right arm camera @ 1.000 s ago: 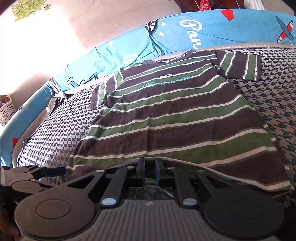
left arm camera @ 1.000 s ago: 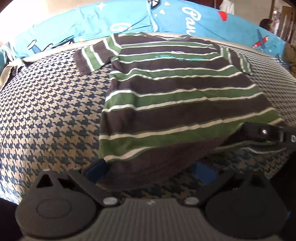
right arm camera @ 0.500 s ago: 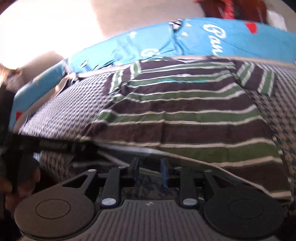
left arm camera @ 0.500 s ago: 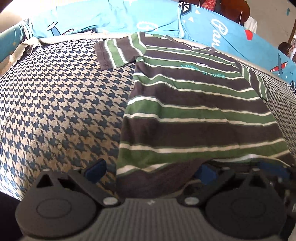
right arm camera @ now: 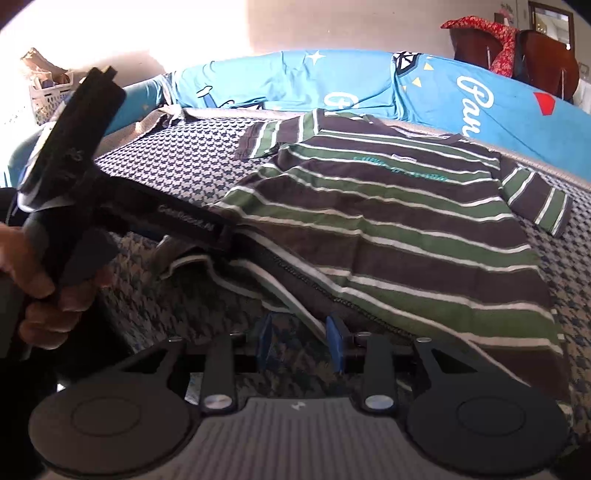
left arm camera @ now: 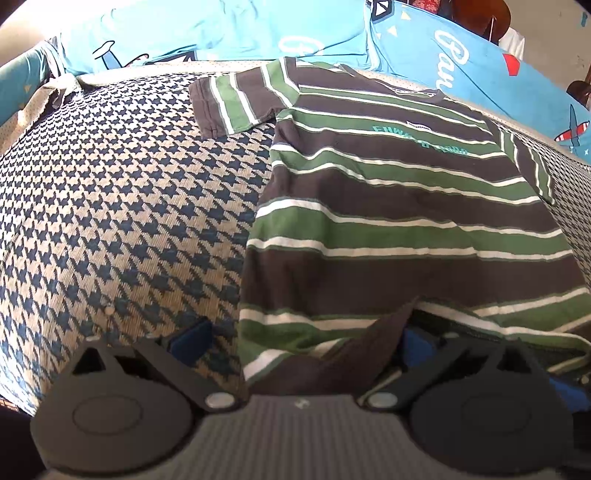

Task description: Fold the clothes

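A: Field note. Striped T-shirt (left arm camera: 406, 206) lies front-up on the houndstooth bed cover (left arm camera: 122, 206), collar at the far side against the blue printed sheet (left arm camera: 229, 33), hem nearest me. Far-left sleeve spread flat.

B: Claws?

A: Left claw (left arm camera: 299, 343) stands wide, its blue pads well apart. The hem's left corner is draped between them, but I see neither pad pressing it, so I call that no grip. Right claw (right arm camera: 300, 341) is narrowly parted; its jaws have just been opening, and the hem edge sits just beyond the tips, not between them. In the right view a hand (right arm camera: 48, 291) carries the left claw low by the hem's left corner.

B: What can go wrong from here?

A: My judgement: the hem is humped and doubled near the left corner, with the underside showing. If either claw closes now it may catch only the top layer, or a bunched ridge, and the fold will come out crooked. Closing low could also pinch the bed cover and drag it along.

B: Anything else?

A: The cloth looks thin, limp knit; lifted by one corner it will sag and twist. Both corners need taking evenly.

B: The shirt's look?

A: Dark brown bands with green and thin white stripes, small teal lettering (left arm camera: 417, 138) on the chest. Body mostly smooth; rumples only along the near hem.
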`<control>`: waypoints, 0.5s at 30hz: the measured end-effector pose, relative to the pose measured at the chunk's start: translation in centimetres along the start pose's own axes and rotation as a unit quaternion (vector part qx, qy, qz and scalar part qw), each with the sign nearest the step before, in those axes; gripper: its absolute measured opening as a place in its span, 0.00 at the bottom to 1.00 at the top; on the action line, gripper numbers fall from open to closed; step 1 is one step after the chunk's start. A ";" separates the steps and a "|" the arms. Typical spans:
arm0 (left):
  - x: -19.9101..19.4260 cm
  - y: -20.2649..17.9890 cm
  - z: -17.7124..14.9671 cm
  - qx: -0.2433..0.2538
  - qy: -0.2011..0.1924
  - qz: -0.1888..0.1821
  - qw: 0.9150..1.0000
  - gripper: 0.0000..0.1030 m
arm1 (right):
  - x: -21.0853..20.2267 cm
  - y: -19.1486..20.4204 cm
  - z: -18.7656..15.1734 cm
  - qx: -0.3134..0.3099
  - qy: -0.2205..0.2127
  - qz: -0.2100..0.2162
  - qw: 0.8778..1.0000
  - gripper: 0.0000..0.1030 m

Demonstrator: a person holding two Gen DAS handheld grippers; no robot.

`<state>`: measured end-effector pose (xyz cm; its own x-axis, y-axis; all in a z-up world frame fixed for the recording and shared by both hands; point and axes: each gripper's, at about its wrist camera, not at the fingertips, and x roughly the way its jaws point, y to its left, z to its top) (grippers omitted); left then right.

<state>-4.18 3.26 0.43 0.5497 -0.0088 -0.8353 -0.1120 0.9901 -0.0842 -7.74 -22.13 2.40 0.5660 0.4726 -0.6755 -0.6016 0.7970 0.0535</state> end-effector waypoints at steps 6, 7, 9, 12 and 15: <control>0.3 0.2 0.3 -0.006 0.001 0.001 1.000 1.00 | 0.1 0.6 -0.1 -0.009 0.002 0.029 1.000 0.32; 0.4 0.2 0.4 -0.007 0.001 0.001 1.000 1.00 | 0.3 0.7 -0.1 -0.012 0.003 0.031 0.999 0.32; 0.5 0.2 0.5 -0.007 0.001 0.003 1.000 1.00 | 0.7 0.8 0.0 -0.019 0.005 0.021 1.000 0.32; 0.6 0.1 0.5 -0.005 0.001 0.004 1.000 1.00 | 1.2 0.7 0.2 -0.019 0.003 0.007 1.000 0.32; 0.7 0.1 0.7 -0.007 0.000 0.005 1.000 1.00 | 1.5 0.9 0.4 -0.030 -0.002 0.002 1.000 0.32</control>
<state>-3.20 3.44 0.21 0.5485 0.0005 -0.8361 -0.1284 0.9882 -0.0836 -7.15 -20.56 1.74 0.5659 0.4778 -0.6719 -0.6367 0.7710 0.0121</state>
